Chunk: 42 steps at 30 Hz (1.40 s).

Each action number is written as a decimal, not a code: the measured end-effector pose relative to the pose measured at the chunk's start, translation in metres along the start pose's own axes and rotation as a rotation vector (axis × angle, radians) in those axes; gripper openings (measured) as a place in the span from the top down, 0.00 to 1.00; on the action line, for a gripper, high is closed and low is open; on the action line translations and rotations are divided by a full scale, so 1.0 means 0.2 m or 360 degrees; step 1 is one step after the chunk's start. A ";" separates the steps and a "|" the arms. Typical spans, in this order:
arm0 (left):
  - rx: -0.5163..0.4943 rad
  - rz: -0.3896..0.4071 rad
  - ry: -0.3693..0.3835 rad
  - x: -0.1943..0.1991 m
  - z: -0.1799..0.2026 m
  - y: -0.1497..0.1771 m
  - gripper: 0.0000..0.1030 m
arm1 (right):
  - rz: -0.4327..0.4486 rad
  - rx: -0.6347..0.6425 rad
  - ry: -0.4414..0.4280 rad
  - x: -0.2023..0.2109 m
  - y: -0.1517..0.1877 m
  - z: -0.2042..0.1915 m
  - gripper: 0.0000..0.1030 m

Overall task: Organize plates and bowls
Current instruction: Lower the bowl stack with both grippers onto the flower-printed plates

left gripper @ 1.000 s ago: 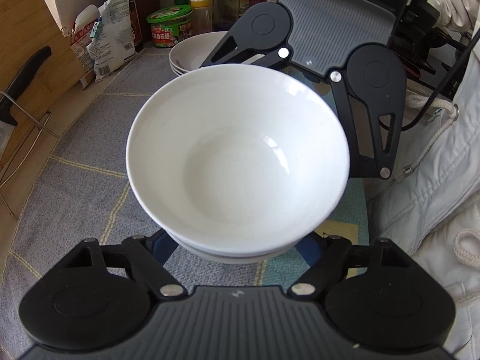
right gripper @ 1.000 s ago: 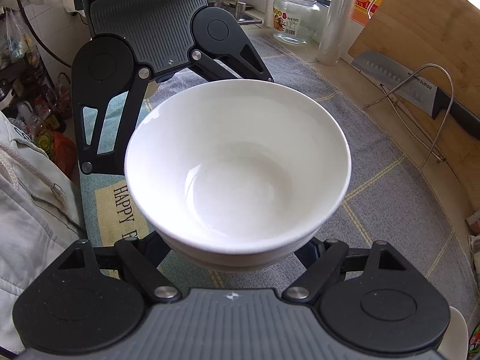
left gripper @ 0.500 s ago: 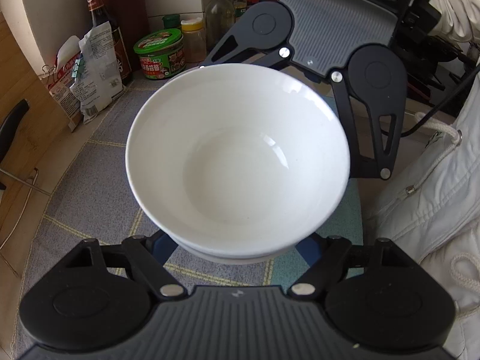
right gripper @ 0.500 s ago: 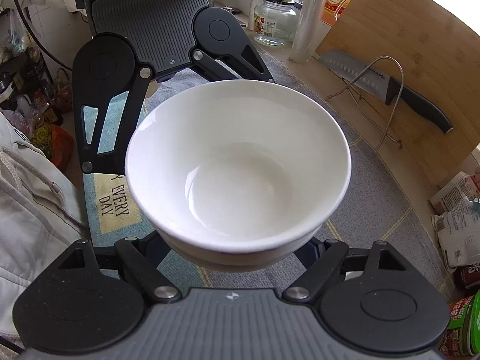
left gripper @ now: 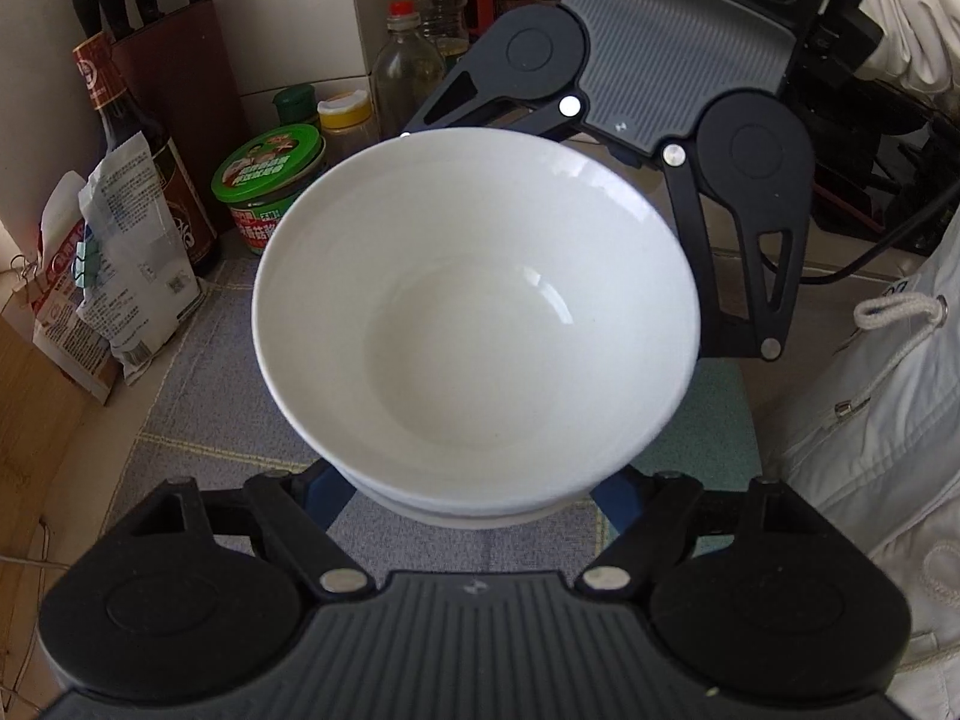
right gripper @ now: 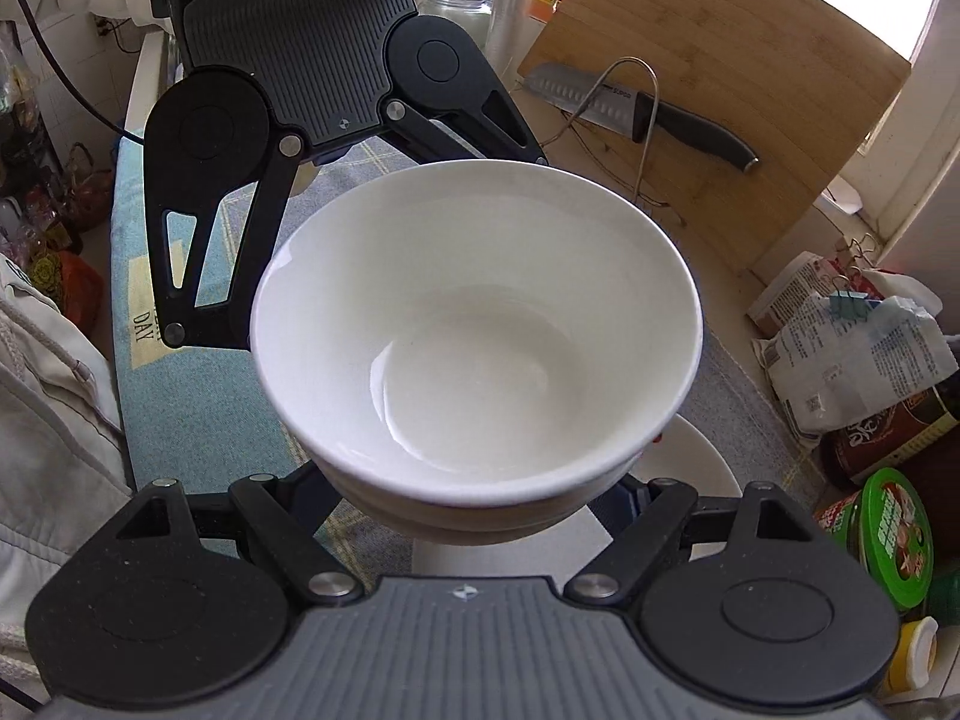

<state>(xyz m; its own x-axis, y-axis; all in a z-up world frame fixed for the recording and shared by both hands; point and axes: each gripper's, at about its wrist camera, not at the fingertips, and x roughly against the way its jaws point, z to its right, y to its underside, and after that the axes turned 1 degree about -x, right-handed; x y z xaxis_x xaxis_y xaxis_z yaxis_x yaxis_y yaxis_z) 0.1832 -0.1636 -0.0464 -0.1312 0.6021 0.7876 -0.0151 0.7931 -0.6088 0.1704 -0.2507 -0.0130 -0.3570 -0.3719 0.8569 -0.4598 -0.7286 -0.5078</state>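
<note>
A stack of white bowls (left gripper: 480, 324) hangs above the counter mat, a second rim showing under the top bowl. My left gripper (left gripper: 474, 498) is shut on the stack's near side, its blue pads against the lower bowl. Opposite it, my right gripper (left gripper: 624, 144) clamps the far side. In the right wrist view the same stack of white bowls (right gripper: 480, 348) fills the centre, with my right gripper (right gripper: 474, 510) shut on it below and my left gripper (right gripper: 324, 180) across from it. Another white dish (right gripper: 696, 468) sits on the mat partly under the stack.
A green-lidded jar (left gripper: 270, 180), sauce bottles (left gripper: 138, 138), a knife block (left gripper: 162, 42) and paper packets (left gripper: 120, 276) crowd the far end of the counter. A cutting board (right gripper: 720, 90) with a knife (right gripper: 660, 114) leans on the wall. A person's white jacket (left gripper: 870, 408) is alongside.
Both grippers have carried the bowl stack across the counter toward the jars and bottles, slightly upward. The white dish on the mat is now hidden behind the stack in the left wrist view.
</note>
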 end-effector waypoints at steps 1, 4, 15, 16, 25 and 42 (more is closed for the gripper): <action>-0.0009 0.0003 0.0004 -0.02 0.00 -0.02 0.21 | -0.0005 -0.0007 0.0007 0.01 0.02 0.02 0.15; -0.0032 0.0004 0.0020 -0.09 -0.01 -0.07 0.21 | -0.0017 -0.0027 0.0028 0.03 0.08 0.07 0.15; -0.0048 -0.0014 0.0056 -0.29 -0.07 -0.18 0.21 | -0.0053 -0.0101 0.0048 0.01 0.24 0.20 0.14; -0.0047 -0.0018 0.0058 -0.30 -0.08 -0.18 0.21 | -0.0056 -0.0104 0.0044 0.01 0.26 0.22 0.14; -0.0012 -0.0053 0.0074 -0.36 -0.12 -0.18 0.21 | -0.0068 -0.0117 0.0009 -0.08 0.28 0.32 0.14; 0.0016 -0.0064 0.0085 -0.39 -0.13 -0.19 0.19 | -0.0084 -0.0116 0.0023 -0.10 0.30 0.33 0.12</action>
<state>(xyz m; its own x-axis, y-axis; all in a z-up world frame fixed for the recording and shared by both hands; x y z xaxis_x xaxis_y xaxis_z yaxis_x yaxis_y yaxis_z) 0.2189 -0.2377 -0.0824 -0.0770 0.5741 0.8152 -0.0293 0.8159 -0.5774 0.2037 -0.3241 -0.0546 -0.3424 -0.3253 0.8815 -0.5359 -0.7030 -0.4676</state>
